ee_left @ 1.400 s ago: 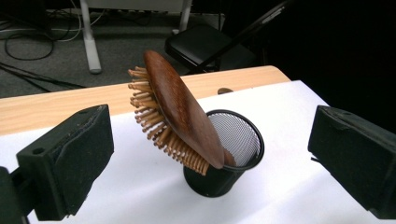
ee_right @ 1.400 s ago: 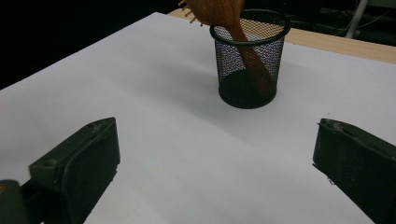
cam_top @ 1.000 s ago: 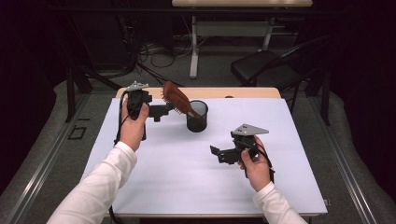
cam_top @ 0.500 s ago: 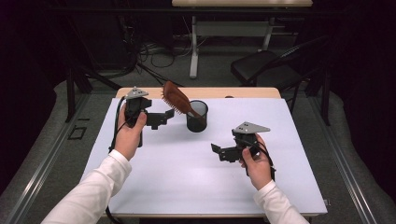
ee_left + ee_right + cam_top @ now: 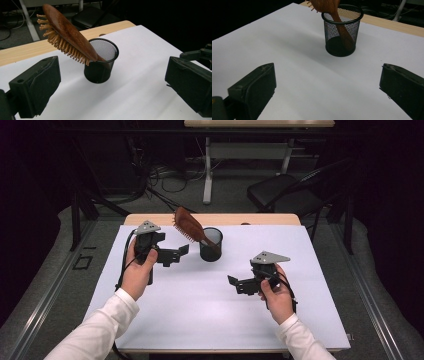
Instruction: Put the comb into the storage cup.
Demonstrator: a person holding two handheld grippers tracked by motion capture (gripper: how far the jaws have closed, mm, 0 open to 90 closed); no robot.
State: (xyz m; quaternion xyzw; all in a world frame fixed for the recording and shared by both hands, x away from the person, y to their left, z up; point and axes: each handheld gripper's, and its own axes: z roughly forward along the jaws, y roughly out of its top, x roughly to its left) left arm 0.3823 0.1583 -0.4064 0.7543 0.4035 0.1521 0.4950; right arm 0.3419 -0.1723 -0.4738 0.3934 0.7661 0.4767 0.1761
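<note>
A black mesh cup (image 5: 211,245) stands on the white table sheet (image 5: 200,320) toward the back middle. A brown wooden hairbrush (image 5: 187,224) rests handle-down in it, with its bristled head leaning out to the left. My left gripper (image 5: 179,255) is just left of the cup, open and holding nothing. In the left gripper view the cup (image 5: 101,65) and brush (image 5: 67,32) lie ahead between its wide jaws (image 5: 112,90). My right gripper (image 5: 235,285) is open in front of the cup and to its right. The right gripper view shows the cup (image 5: 342,30) beyond its spread jaws (image 5: 328,92).
A strip of wooden table top (image 5: 260,219) shows behind the white sheet. Beyond the table are a black chair (image 5: 285,195), a white table leg (image 5: 207,175) and cables on the floor. Bare white sheet lies in front of both grippers.
My left gripper has drawn back a little from the brush and cup, toward the person. The brush stays leaning in the cup. The right gripper has hardly moved.
</note>
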